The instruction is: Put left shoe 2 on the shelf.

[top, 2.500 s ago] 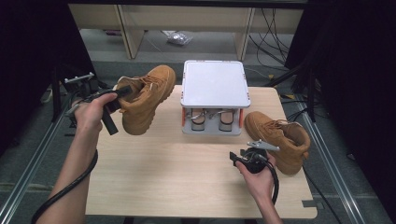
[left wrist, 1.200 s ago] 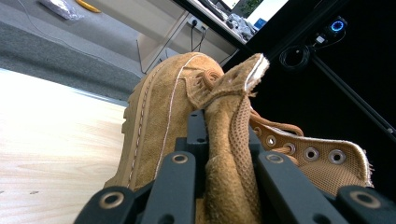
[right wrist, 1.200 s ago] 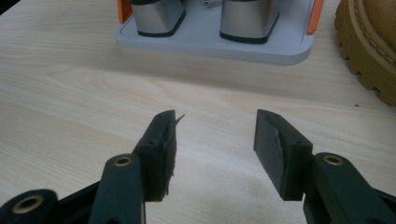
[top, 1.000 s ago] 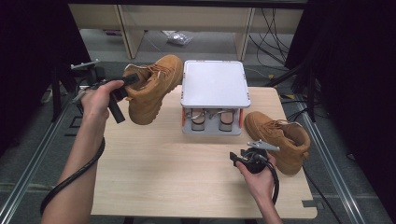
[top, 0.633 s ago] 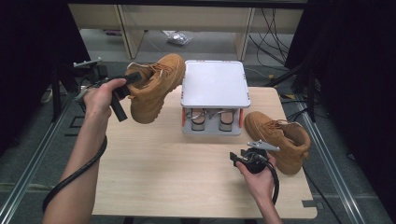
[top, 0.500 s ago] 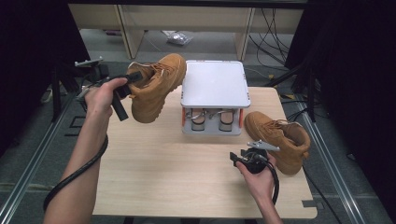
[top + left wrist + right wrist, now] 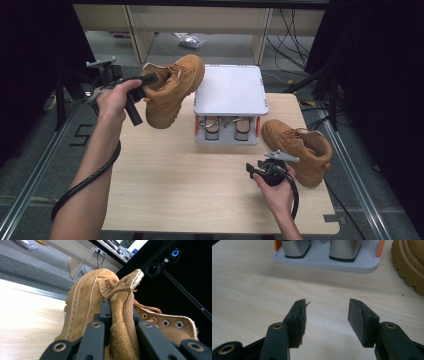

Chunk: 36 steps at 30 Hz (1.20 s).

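A tan suede boot (image 7: 172, 90) hangs in the air above the table's far left, its toe reaching toward the grey rack's white top (image 7: 229, 90). My left gripper (image 7: 150, 80) is shut on the boot's collar; in the left gripper view the two black jaws pinch the folded collar (image 7: 122, 315). A second tan boot (image 7: 300, 147) lies on the table at the right. My right gripper (image 7: 325, 315) rests just left of that boot, low over the wood, open with nothing between its fingers. The boot's ridged sole (image 7: 408, 270) shows at upper right of the right gripper view.
The grey two-level rack holds a pair of shoes (image 7: 226, 126) on its lower shelf, seen as two grey toes (image 7: 343, 250) straight ahead of my right gripper. Bare wooden tabletop (image 7: 185, 185) spreads in front. Shelving and cables lie beyond the table's far edge.
My left hand has lifted the boot and carried it right and away from me, toward the rack's top. The right gripper and the second boot have stayed put.
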Motion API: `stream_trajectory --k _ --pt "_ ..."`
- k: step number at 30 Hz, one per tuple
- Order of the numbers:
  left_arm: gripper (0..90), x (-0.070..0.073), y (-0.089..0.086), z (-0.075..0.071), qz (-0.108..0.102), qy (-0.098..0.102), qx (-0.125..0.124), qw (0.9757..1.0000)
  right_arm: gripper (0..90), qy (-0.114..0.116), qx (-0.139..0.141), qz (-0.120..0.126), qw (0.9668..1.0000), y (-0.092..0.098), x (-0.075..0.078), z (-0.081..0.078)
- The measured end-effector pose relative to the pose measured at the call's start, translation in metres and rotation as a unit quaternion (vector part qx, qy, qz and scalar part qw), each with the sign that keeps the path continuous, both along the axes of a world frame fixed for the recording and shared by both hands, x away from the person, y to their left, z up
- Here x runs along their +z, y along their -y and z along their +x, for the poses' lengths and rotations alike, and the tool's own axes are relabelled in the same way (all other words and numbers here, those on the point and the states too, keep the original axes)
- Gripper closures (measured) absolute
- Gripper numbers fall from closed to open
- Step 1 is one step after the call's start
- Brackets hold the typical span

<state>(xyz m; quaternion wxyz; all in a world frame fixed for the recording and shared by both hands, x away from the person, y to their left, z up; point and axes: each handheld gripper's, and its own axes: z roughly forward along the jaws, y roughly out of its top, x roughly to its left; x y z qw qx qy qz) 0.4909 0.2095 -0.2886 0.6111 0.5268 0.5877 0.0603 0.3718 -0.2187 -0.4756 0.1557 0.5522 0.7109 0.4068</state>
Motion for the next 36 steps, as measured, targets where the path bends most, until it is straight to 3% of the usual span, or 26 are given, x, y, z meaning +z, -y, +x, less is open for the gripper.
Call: stream_trajectory --k 2,14,16,28,30,31,33,36 --pt "81.2 0.001 0.004 0.002 0.001 -0.001 -0.001 1.0 49.8 -0.01 -0.007 -0.006 0.9999 -0.001 0.001 -0.001" --pt "81.1 0.003 0.021 0.011 0.003 -0.006 -0.008 0.9999 49.7 -0.012 -0.007 -0.004 0.9999 -0.001 0.001 -0.001" --pt "81.1 0.003 0.025 0.013 0.004 -0.008 -0.008 0.9999 49.7 -0.002 0.0 0.0 1.0 0.0 -0.001 0.0" --pt "80.9 0.006 0.043 0.023 0.01 -0.012 -0.016 0.9998 49.7 -0.003 -0.002 -0.001 1.0 0.0 0.0 -0.001" --pt "80.8 0.007 0.046 0.025 0.011 -0.012 -0.016 0.9997 49.7 -0.02 -0.014 0.014 0.9996 -0.003 0.001 -0.003" --pt "80.8 0.007 0.047 0.026 0.011 -0.012 -0.015 0.9997 49.7 -0.001 0.003 -0.002 1.0 0.0 -0.001 0.0" --pt "80.8 0.008 0.05 0.027 0.011 -0.011 -0.015 0.9998 49.7 -0.012 -0.01 -0.01 0.9998 -0.001 0.0 -0.001" --pt "80.7 0.009 0.055 0.03 0.014 -0.012 -0.015 0.9997 49.7 -0.007 -0.002 -0.003 1.0 -0.001 -0.002 0.0"
